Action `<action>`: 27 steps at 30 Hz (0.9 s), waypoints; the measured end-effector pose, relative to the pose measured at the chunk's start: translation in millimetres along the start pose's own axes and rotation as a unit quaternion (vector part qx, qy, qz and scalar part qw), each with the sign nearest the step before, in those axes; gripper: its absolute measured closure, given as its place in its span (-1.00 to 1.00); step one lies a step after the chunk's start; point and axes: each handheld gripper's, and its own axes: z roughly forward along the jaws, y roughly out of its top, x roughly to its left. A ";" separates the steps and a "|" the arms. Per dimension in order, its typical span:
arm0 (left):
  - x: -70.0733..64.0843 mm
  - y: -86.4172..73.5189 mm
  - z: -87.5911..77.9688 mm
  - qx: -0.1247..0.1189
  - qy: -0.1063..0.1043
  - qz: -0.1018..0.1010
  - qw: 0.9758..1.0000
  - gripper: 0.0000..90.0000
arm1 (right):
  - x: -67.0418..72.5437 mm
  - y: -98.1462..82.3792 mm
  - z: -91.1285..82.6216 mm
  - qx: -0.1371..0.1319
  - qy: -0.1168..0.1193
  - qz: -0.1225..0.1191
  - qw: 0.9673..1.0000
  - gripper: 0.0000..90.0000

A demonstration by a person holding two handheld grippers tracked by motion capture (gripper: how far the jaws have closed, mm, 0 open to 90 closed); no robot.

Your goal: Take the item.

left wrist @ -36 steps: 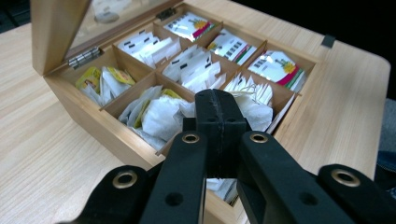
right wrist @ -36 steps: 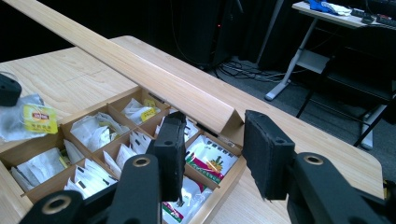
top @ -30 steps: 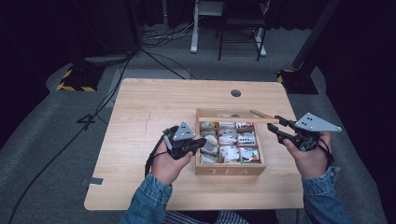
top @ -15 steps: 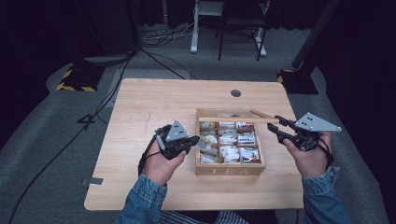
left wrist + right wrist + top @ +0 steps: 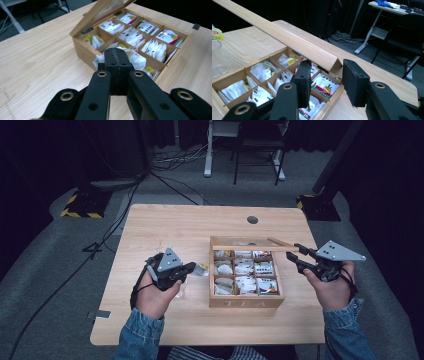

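Left gripper (image 5: 117, 58): jaws pressed together on white tea bag (image 5: 136, 60), just left of tea box (image 5: 245, 301), over table (image 5: 150, 225). Bag crumpled; long axis unclear, most of it hidden behind jaws. Yellow tag (image 5: 202, 268) pokes toward box. Right gripper (image 5: 296, 254): jaws apart around lid (image 5: 287, 35) edge; pad contact hard to make out. Lid raised, long axis along box's far side. Box holds sachets (image 5: 324, 86).
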 end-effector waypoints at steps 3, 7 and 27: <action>6.1 -3.7 -8.2 -0.003 0.009 -0.004 1.000 1.00 | 0.0 0.0 0.1 0.000 0.000 0.000 1.000 0.33; 12.6 -7.3 -18.4 -0.005 0.024 -0.012 1.000 1.00 | -0.1 0.0 0.1 0.000 0.000 0.001 1.000 0.33; 38.4 -28.2 -50.8 0.014 0.081 -0.025 0.996 1.00 | -0.1 0.0 0.0 0.000 0.000 0.001 1.000 0.33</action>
